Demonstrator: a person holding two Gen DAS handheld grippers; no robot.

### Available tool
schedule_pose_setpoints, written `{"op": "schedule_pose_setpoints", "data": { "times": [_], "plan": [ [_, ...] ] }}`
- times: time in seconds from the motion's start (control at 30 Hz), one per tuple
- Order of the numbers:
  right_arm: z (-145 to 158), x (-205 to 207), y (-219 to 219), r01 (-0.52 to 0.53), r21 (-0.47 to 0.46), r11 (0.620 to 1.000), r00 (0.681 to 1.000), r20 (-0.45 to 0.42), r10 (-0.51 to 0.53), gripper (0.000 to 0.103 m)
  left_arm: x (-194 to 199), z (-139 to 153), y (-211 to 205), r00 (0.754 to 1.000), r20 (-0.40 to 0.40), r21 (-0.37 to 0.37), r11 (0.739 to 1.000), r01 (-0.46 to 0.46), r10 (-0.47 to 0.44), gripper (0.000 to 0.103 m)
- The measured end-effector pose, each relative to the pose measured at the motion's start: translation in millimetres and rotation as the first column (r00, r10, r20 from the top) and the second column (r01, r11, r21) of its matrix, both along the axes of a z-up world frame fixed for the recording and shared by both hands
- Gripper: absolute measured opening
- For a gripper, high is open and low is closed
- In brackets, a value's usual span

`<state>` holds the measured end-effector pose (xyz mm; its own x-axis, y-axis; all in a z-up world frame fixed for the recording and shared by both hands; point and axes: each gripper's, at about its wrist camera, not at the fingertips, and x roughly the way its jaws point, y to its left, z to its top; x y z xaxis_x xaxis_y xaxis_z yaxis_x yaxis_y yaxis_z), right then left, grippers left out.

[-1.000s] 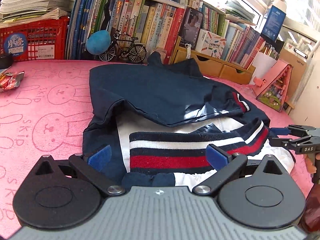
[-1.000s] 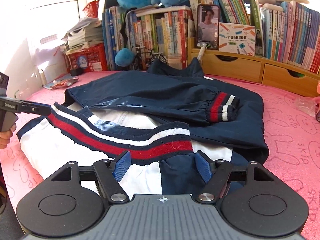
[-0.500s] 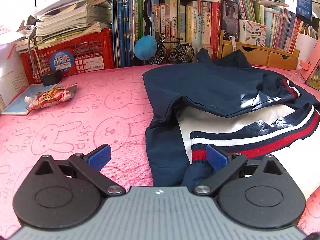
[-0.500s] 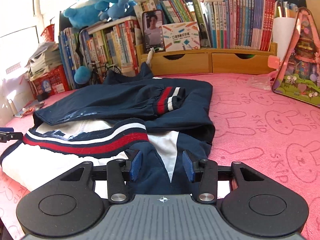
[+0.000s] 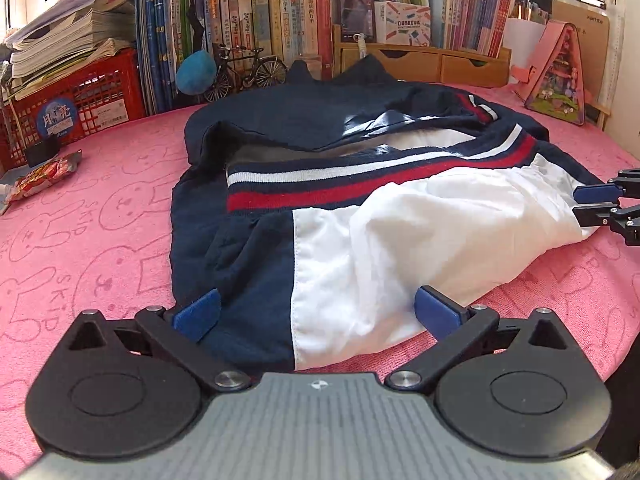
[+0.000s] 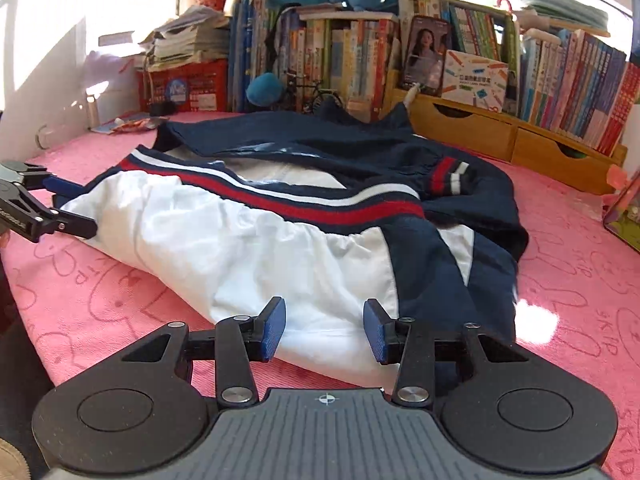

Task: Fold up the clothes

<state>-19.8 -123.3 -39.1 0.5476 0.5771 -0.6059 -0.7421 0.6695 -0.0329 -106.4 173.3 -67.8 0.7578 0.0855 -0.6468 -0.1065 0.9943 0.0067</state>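
Note:
A navy and white jacket lies crumpled on the pink bunny-print cloth, its red and white striped hem running across the middle. My left gripper is wide open at the jacket's near edge, and navy and white cloth lies between its fingers untouched. My right gripper stands half open. The white panel of the jacket lies between its pads, which do not visibly press on it. Each gripper shows at the edge of the other's view: the right gripper and the left gripper.
Behind the jacket stand rows of books, a toy bicycle, a blue plush ball and wooden drawers. A red basket with stacked papers is at the far left. A snack packet lies at the left. A pink toy house stands at the right.
Both grippers have drawn back from the striped hem to the jacket's near white edge. The right jaws have narrowed. The left view swung left, then back.

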Motion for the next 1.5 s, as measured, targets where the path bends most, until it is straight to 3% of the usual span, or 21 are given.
{"op": "schedule_pose_setpoints", "data": {
  "times": [0.07, 0.17, 0.27, 0.3, 0.4, 0.5, 0.6, 0.7, 0.77, 0.83, 0.93, 1.0, 1.07, 1.13, 1.27, 1.33, 1.4, 1.43, 1.5],
  "plan": [
    [-0.1, 13.8, -30.0, 0.101, -0.004, 0.995, 0.995, -0.01, -0.101, 0.035, -4.9, -0.1, 7.9, 1.0, 0.002, -0.008, 1.0, -0.015, 0.015, 0.103],
    [0.1, 27.1, -64.0, 0.257, -0.065, 0.964, 0.966, 0.032, -0.255, 0.042, -9.2, 1.6, 15.6, 1.0, -0.008, -0.007, 1.0, -0.029, 0.029, 0.103],
    [1.4, 34.6, -92.3, 0.359, -0.106, 0.927, 0.933, 0.042, -0.356, 0.041, -15.3, 8.2, 19.0, 0.999, -0.008, 0.004, 0.999, -0.049, 0.049, 0.103],
    [3.5, 30.8, -98.1, 0.348, -0.096, 0.932, 0.937, 0.047, -0.345, 0.041, -18.9, 12.1, 18.6, 0.999, 0.002, 0.01, 0.999, -0.048, 0.048, 0.103],
    [13.3, 10.7, -107.8, 0.221, 0.027, 0.975, 0.975, 0.014, -0.222, 0.042, -26.3, 21.5, 13.0, 1.0, 0.022, 0.006, 1.0, -0.014, 0.014, 0.103],
    [20.6, -14.2, -68.4, 0.044, -0.031, 0.999, 0.993, 0.113, -0.04, 0.047, -31.3, 29.5, 4.7, 0.998, 0.039, -0.011, 0.999, 0.039, -0.039, 0.103],
    [16.9, -45.1, -7.6, -0.136, -0.174, 0.975, 0.952, 0.251, 0.178, 0.047, -21.7, 31.0, -25.6, 0.986, 0.043, 0.045, 0.986, 0.159, -0.161, 0.103],
    [9.1, -75.3, 43.3, -0.28, -0.261, 0.924, 0.885, 0.303, 0.354, 0.046, -6.4, 24.5, -61.5, 0.955, 0.027, 0.11, 0.95, 0.291, -0.295, 0.103],
    [3.2, -80.3, 67.9, -0.314, -0.289, 0.904, 0.856, 0.326, 0.402, 0.039, 2.7, 19.2, -83.1, 0.925, 0.014, 0.142, 0.916, 0.375, -0.381, 0.103],
    [7.0, -73.0, 77.2, -0.307, -0.258, 0.916, 0.865, 0.325, 0.382, 0.022, 11.3, 13.6, -98.4, 0.906, 0.005, 0.2, 0.889, 0.413, -0.423, 0.102],
    [18.2, -62.2, 75.8, -0.3, -0.19, 0.935, 0.884, 0.312, 0.347, 0.019, 27.7, 4.0, -110.6, 0.905, -0.015, 0.286, 0.866, 0.41, -0.424, 0.094],
    [24.1, -59.3, 69.7, -0.309, -0.171, 0.936, 0.885, 0.309, 0.349, 0.019, 37.8, 2.2, -106.4, 0.914, -0.007, 0.292, 0.874, 0.389, -0.405, 0.086],
    [24.2, -63.4, 66.2, -0.333, -0.198, 0.922, 0.865, 0.325, 0.382, 0.019, 46.5, 5.5, -96.3, 0.928, -0.004, 0.251, 0.898, 0.362, -0.373, 0.064],
    [20.5, -71.6, 69.3, -0.356, -0.243, 0.903, 0.835, 0.351, 0.423, 0.022, 51.6, 9.6, -87.3, 0.935, -0.001, 0.206, 0.915, 0.346, -0.354, 0.06],
    [9.3, -87.5, 88.7, -0.39, -0.319, 0.864, 0.762, 0.414, 0.498, 0.035, 50.2, 10.4, -85.8, 0.939, -0.008, 0.204, 0.919, 0.337, -0.343, 0.053],
    [3.4, -94.1, 101.9, -0.41, -0.346, 0.844, 0.726, 0.436, 0.532, 0.037, 49.2, 10.1, -84.9, 0.941, -0.012, 0.201, 0.921, 0.334, -0.338, 0.052],
    [-0.4, -96.9, 107.3, -0.438, -0.37, 0.82, 0.693, 0.442, 0.569, 0.037, 48.8, 9.7, -82.7, 0.943, -0.014, 0.192, 0.925, 0.329, -0.333, 0.052],
    [-2.1, -95.4, 107.6, -0.433, -0.387, 0.814, 0.692, 0.435, 0.576, 0.036, 48.6, 8.8, -80.8, 0.944, -0.019, 0.189, 0.926, 0.328, -0.33, 0.052],
    [-5.5, -92.3, 108.0, -0.424, -0.421, 0.802, 0.69, 0.423, 0.587, 0.023, 48.0, 7.7, -73.3, 0.945, -0.032, 0.167, 0.93, 0.327, -0.327, 0.052]
  ]
}}
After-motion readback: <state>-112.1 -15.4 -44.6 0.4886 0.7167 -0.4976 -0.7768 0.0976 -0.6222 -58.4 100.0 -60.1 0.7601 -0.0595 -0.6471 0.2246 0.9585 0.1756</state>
